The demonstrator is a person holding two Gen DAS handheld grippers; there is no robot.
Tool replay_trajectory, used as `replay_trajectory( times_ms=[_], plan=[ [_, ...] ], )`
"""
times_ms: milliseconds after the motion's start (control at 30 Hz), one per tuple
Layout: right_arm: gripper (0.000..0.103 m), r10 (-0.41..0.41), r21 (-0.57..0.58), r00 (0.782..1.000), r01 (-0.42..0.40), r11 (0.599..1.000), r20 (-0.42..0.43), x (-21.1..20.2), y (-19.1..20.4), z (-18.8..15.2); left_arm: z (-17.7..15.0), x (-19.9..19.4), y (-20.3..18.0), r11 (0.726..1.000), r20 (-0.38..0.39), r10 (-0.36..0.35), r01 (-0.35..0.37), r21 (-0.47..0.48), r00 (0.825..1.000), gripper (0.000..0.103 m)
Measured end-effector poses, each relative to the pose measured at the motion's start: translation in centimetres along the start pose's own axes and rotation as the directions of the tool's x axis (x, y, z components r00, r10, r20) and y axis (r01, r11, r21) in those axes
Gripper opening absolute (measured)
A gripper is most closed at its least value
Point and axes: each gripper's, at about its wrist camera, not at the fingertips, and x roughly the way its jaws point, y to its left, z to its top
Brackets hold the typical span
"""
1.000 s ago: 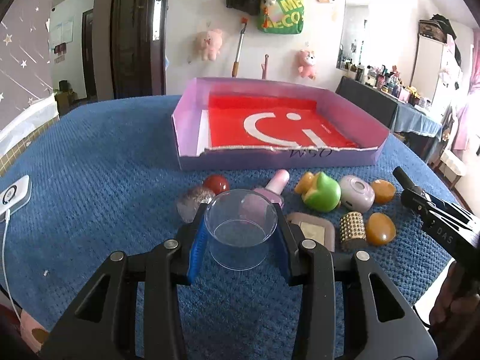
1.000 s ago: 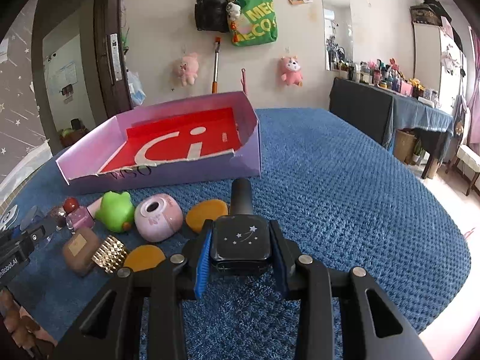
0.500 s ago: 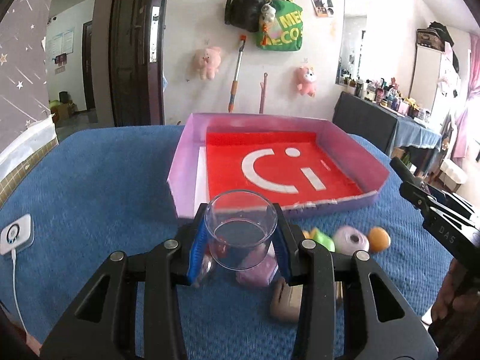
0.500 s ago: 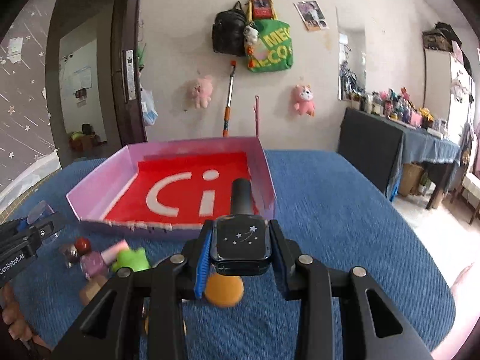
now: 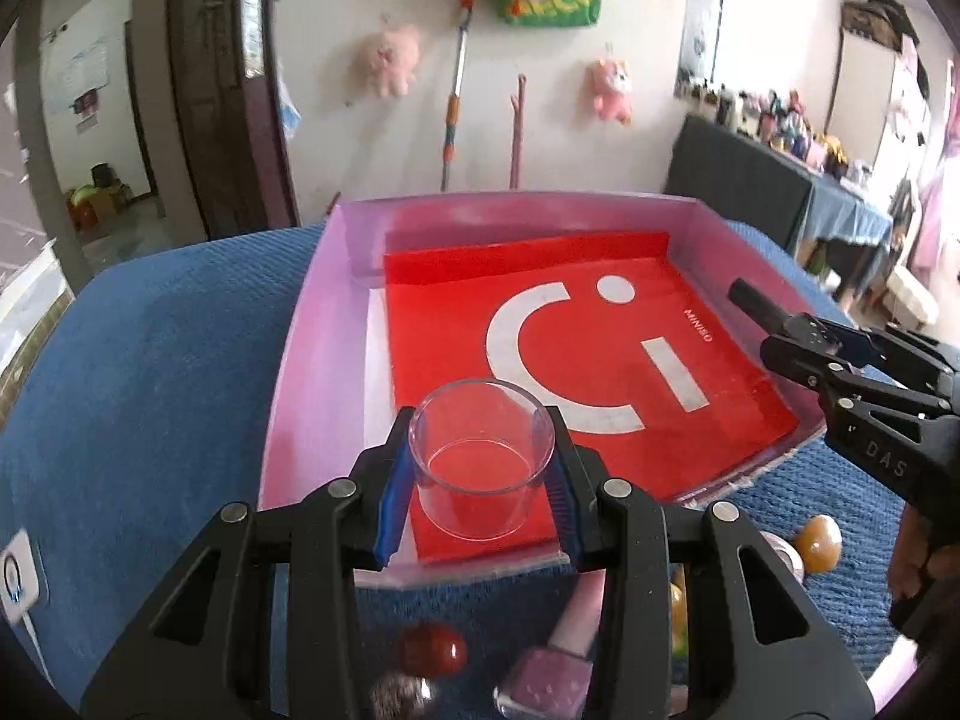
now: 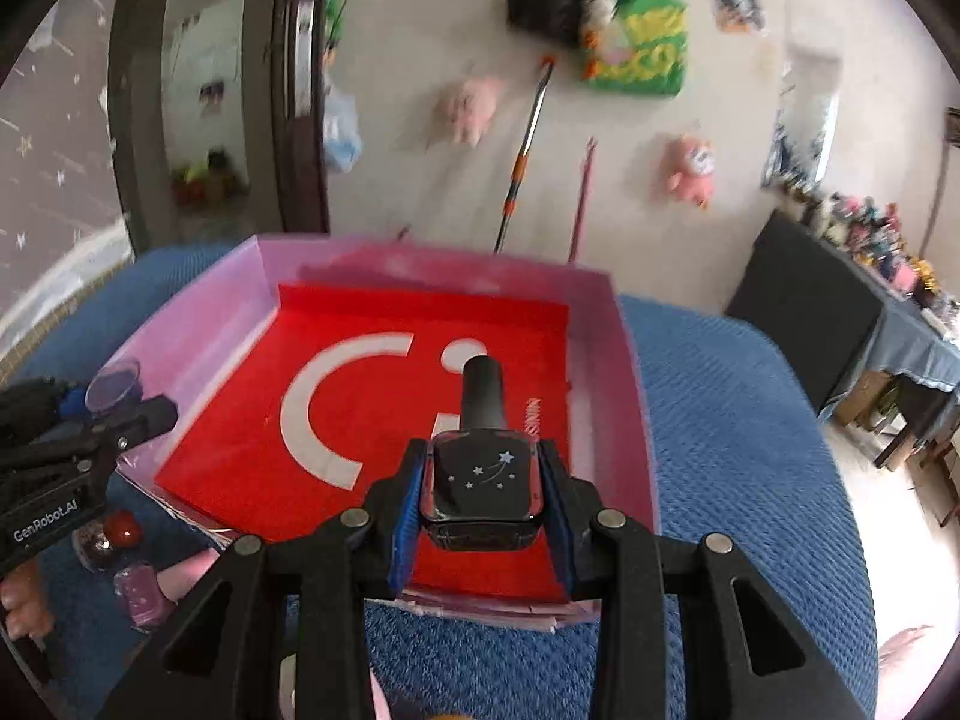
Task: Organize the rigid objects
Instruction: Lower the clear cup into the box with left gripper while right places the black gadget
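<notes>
Left gripper point(image 5: 480, 483) clamped on a clear plastic cup point(image 5: 480, 450) — blue pads pressed to both sides, cup upright, open end up. Held over the near edge of the pink tray point(image 5: 312, 372) with the red liner and white smiley mark. Right gripper point(image 6: 483, 504) squeezed tight on a black nail polish bottle point(image 6: 483, 480), little stars on the face, cap pointing away toward the tray's middle. Also up over the tray's near edge. Down on the blue textured cloth point(image 5: 150, 372), just outside the tray: a red ball point(image 5: 433, 648), a pink nail polish bottle point(image 5: 561, 660), an amber stone point(image 5: 817, 540) — all partly hidden behind the gripper arms. Background pretty blurry in the right wrist view.
</notes>
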Motion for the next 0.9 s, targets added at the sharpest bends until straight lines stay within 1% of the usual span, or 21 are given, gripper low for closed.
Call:
replay_trajectory(
  times_ms=[100,167,233,333,433,533,667,900],
  plan=[
    [0.037,0.013,-0.037,0.997,-0.016,0.999,-0.081,1.9,0.0,0.6,0.6,1.4,-0.2,1.0,-0.044,0.006,-0.004,0.031,0.999,0.037],
    [0.037,0.02,-0.056,0.99,-0.028,0.998,-0.136,3.0,-0.1,0.7,0.7,2.3,-0.3,0.999,-0.071,0.014,-0.011,0.044,0.997,0.037],
    [0.037,0.027,-0.061,0.982,-0.039,0.997,-0.188,4.1,-0.3,0.5,0.8,3.3,-0.2,0.999,-0.113,0.003,0.002,0.04,0.994,0.037],
    [0.037,0.015,-0.099,0.974,-0.039,0.994,-0.227,5.0,0.0,0.3,0.5,4.8,-0.2,0.999,-0.17,0.002,0.006,0.043,0.986,0.037],
    [0.037,0.01,-0.126,0.964,-0.045,0.991,-0.265,5.4,0.4,-0.2,0.1,5.6,-0.2,0.998,-0.197,0.02,-0.008,0.064,0.98,0.037],
    [0.037,-0.016,-0.161,0.959,-0.032,0.986,-0.283,5.9,0.8,-0.3,0.0,5.8,-0.2,0.998,-0.209,0.022,-0.008,0.067,0.978,0.037],
    [0.037,-0.028,-0.178,0.951,-0.028,0.984,-0.306,6.3,0.9,-0.4,0.1,5.6,-0.3,0.998,-0.223,0.024,-0.008,0.069,0.974,0.037],
    [0.037,-0.04,-0.192,0.948,-0.023,0.981,-0.316,6.4,0.9,-0.6,0.1,5.4,0.0,0.998,-0.238,0.016,-0.002,0.06,0.971,0.038]
  ],
)
